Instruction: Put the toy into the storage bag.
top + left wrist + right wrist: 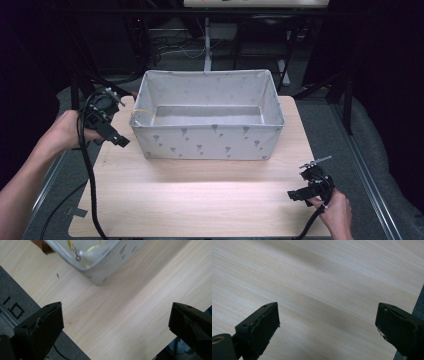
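A pale grey fabric box [207, 141] with small dark printed shapes stands at the middle back of the wooden table [200, 195]. Something thin and yellow [142, 112] lies inside at its left end; it is the yellow loop [93, 248] in the left gripper view. My left gripper [114, 136] hovers just left of the box's near left corner [102, 272]. Its jaws stand wide apart over bare wood, and that left gripper [116, 315] is open with nothing between them. My right gripper [296, 195] rests at the table's front right. It is the open right gripper [327, 317] over bare wood.
The table's left edge and grey floor [15, 305] lie close under my left gripper. A small brown thing [43, 246] shows behind the box's left corner. Dark stands and cables [175, 45] crowd the floor beyond the table. Bare wood stretches in front of the box.
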Demonstrator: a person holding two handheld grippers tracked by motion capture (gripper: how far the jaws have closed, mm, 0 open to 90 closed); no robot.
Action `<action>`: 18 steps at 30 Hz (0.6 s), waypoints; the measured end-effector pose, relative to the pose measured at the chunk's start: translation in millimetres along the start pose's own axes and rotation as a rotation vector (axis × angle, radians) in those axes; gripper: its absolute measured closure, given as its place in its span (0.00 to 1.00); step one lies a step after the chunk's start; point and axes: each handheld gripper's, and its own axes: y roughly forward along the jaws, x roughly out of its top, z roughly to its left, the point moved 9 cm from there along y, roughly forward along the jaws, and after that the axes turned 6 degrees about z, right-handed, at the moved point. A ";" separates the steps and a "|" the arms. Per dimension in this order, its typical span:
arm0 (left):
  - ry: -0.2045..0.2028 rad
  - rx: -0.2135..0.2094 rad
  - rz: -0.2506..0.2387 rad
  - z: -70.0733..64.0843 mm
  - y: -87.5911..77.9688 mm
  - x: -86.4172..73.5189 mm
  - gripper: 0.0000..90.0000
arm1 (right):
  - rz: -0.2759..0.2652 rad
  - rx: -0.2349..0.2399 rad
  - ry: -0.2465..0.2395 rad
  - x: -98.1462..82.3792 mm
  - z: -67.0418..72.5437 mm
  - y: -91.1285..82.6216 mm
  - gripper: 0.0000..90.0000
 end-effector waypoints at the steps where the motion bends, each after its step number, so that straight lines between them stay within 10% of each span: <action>1: 0.001 0.001 0.004 -1.0 3.4 -4.7 0.00 | -0.001 0.001 0.001 0.0 -0.1 0.0 0.05; 18: -0.061 -0.005 0.031 -18.5 71.6 -49.8 0.00 | 0.000 0.002 0.004 0.0 0.7 1.6 0.05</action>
